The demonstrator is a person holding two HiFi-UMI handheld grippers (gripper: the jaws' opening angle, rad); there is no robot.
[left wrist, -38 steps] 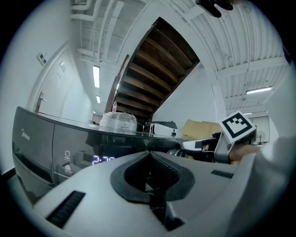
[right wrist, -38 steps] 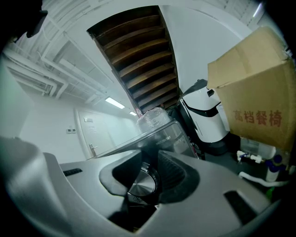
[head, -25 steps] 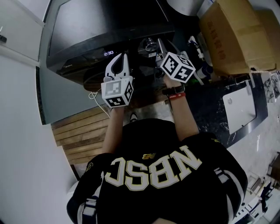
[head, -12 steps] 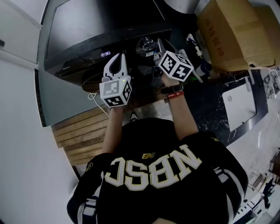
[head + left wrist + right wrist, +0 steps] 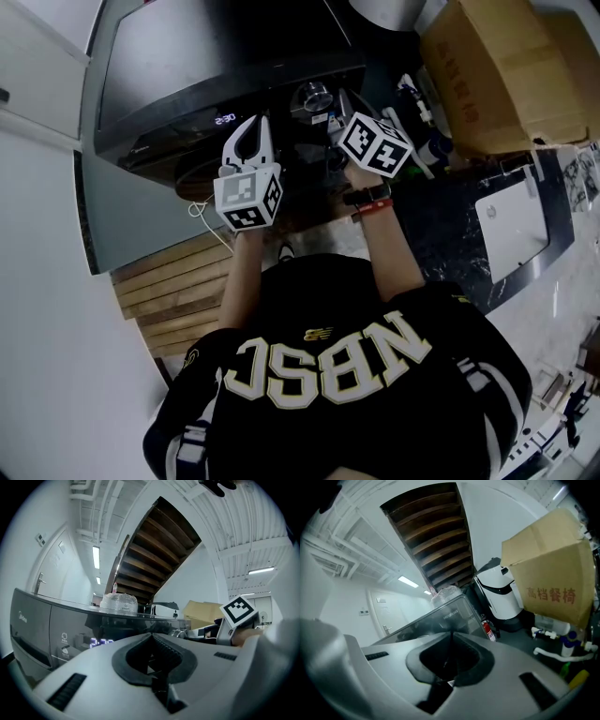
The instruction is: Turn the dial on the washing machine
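I am looking steeply down over the person's shoulders at a dark washing machine (image 5: 225, 56) that fills the top of the head view. Its lit display (image 5: 225, 118) glows on the front panel. The chrome dial (image 5: 314, 94) sits on the same panel, to the right of the display at the machine's right end.

The left gripper (image 5: 151, 634) is held level in front of the panel, below the display and well left of the dial. In the left gripper view its jaws meet at the tips with nothing between them.

The right gripper (image 5: 451, 633) is near the dial, with its marker cube (image 5: 375, 142) just below and to the right of it in the head view. Its jaws have just been closing. In the right gripper view they stand together at the tips and I see nothing caught between them. I cannot tell from any view whether the tips touch the dial.

A large cardboard box (image 5: 497, 75) stands to the right of the machine. Wooden slats (image 5: 173, 291) lie on the floor at the left. The person wears a black jersey (image 5: 328, 375) and a red-and-black wristband (image 5: 370, 199) on the right wrist.
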